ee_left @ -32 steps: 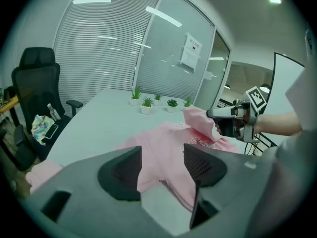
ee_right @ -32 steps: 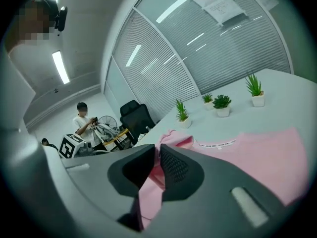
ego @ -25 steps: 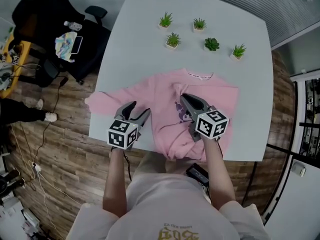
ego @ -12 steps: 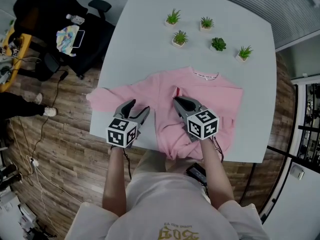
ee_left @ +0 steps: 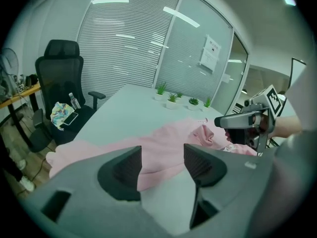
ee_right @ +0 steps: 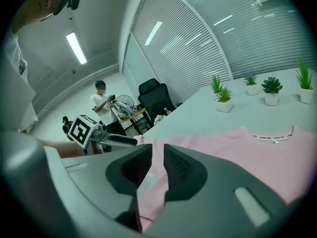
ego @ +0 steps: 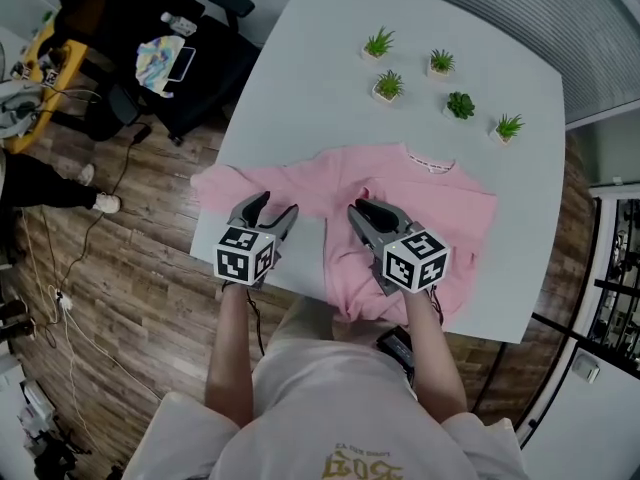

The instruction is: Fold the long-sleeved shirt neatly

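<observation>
Head view shows me the pink shirt (ego: 430, 203) lying front up on the white bench (ego: 330, 78), collar (ego: 432, 163) on the far side and hem at the near edge by my operator's body. One sleeve (ego: 225, 183) runs out to the bench's left edge. The cloth near the middle of the chest is rucked into a raised fold.

My left claw (ego: 273, 208) hangs over bare bench just beside that sleeve, on its near side. Its jaws are spread wide with nothing between them (the left gripper view shows only bench and pink cloth beyond the gap).

My right claw (ego: 365, 210) sits over the chest of the shirt, at the rucked fold. Its jaws have just been opening and now stand a narrow gap apart. In the right gripper view I see bench and shirt through that gap, but no cloth pinched by the pads.

Five small potted plants (ego: 389, 86) stand on the far part of the bench, well apart from the shirt. A black chair (ego: 120, 18) is off to the left on the wooden floor (ego: 130, 298).
</observation>
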A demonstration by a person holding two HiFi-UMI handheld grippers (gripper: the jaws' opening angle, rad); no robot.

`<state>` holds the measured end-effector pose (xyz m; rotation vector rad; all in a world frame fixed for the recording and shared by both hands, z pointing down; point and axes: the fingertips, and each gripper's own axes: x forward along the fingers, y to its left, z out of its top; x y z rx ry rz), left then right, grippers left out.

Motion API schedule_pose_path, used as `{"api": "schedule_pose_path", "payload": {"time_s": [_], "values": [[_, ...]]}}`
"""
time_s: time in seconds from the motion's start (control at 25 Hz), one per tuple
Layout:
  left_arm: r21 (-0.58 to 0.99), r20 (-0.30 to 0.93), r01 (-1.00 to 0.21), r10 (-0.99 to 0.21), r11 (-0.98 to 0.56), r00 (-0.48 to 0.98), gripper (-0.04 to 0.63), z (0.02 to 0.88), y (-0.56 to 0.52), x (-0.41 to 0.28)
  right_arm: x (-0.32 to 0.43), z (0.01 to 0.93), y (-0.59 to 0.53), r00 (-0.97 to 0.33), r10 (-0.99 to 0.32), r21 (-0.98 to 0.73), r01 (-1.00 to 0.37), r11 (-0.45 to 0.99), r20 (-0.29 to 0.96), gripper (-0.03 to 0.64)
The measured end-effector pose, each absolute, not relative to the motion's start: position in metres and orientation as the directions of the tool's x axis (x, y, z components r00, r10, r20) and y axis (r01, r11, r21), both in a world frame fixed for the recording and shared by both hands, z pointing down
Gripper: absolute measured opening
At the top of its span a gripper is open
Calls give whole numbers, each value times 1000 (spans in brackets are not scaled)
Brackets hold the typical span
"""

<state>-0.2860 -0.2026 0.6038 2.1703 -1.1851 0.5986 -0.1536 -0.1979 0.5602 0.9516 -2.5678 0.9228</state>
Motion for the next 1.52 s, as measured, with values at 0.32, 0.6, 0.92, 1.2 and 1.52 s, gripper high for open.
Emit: {"api": "schedule_pose_path", "payload": {"time_s": [0.32, 0.6, 0.92, 1.2, 1.52], "values": [[231, 672, -923, -635, -308, 381, 270, 607, -215, -351, -187, 548, -195, -791, -453, -483, -610, 628, 411, 70], [182, 707, -964, -656, -192, 264, 262, 617, -219, -415, -210, 549, -189, -817, -408, -486, -572, 661, 407, 58], [125, 785, -992, -608, -29, 116, 224, 642, -223, -478, -229, 553, -188, -836, -360, -485, -538, 690, 414, 48], [143, 814, -990, -569, -3, 119, 202, 662, -228, -484, -243, 559, -179, -845, -315, -497, -515, 698, 433, 38], [187, 808, -982, -573, 25, 139, 121, 670, -229, -484, -255, 563, -178, -848, -295, -500, -504, 704, 440, 32]]}}
